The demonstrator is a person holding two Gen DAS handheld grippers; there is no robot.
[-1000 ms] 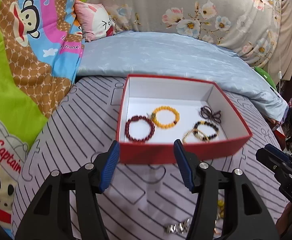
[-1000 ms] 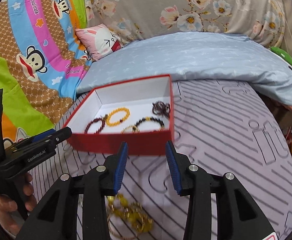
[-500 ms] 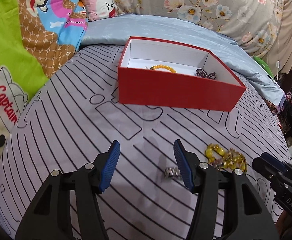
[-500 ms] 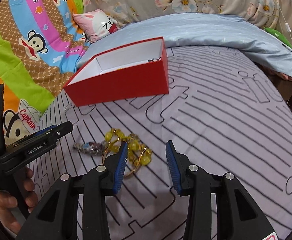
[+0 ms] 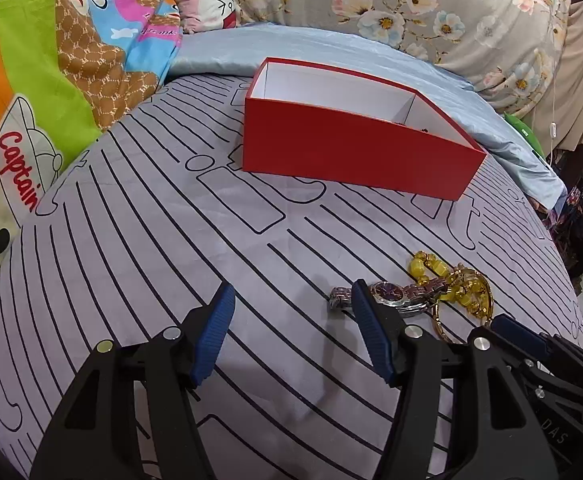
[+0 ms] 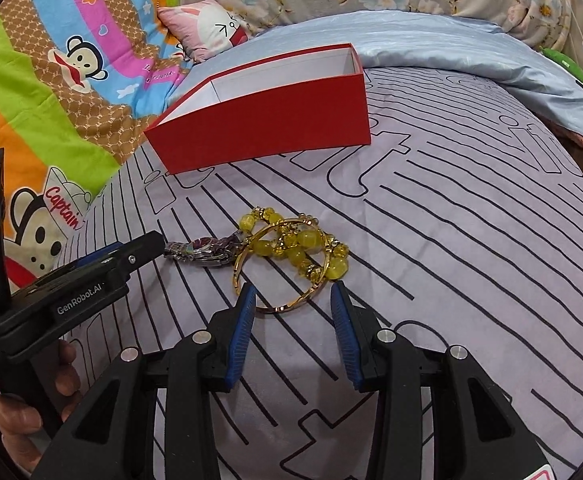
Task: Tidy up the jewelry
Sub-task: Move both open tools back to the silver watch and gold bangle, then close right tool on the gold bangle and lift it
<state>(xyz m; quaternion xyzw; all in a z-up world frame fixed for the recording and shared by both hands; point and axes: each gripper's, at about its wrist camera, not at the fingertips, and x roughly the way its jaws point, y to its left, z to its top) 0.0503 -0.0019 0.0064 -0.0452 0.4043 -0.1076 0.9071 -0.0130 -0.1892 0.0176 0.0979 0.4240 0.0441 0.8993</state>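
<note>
A red box (image 5: 351, 152) (image 6: 267, 128) with white inner walls stands on the striped bedspread; its near wall hides what lies inside. In front of it lies a small pile: a silver watch (image 5: 389, 294) (image 6: 207, 250), a yellow bead bracelet (image 5: 437, 274) (image 6: 303, 248) and a gold bangle (image 5: 439, 326) (image 6: 279, 309). My left gripper (image 5: 291, 292) hangs low over the cloth, its jaws opening with nothing between them; the watch lies just past its right finger. My right gripper (image 6: 293, 294) is open, with the bangle's near edge just ahead of its tips.
A pale blue pillow (image 5: 331, 52) lies behind the box, and a bright cartoon quilt (image 5: 31, 120) borders the left side. A hand (image 6: 31, 412) holds the left gripper's handle. The bedspread drops off at the right edge (image 5: 563, 264).
Both grippers have drawn back from the box and sunk toward the bedspread. The jewelry pile has come into view ahead of them. The left jaws stand slightly wider.
</note>
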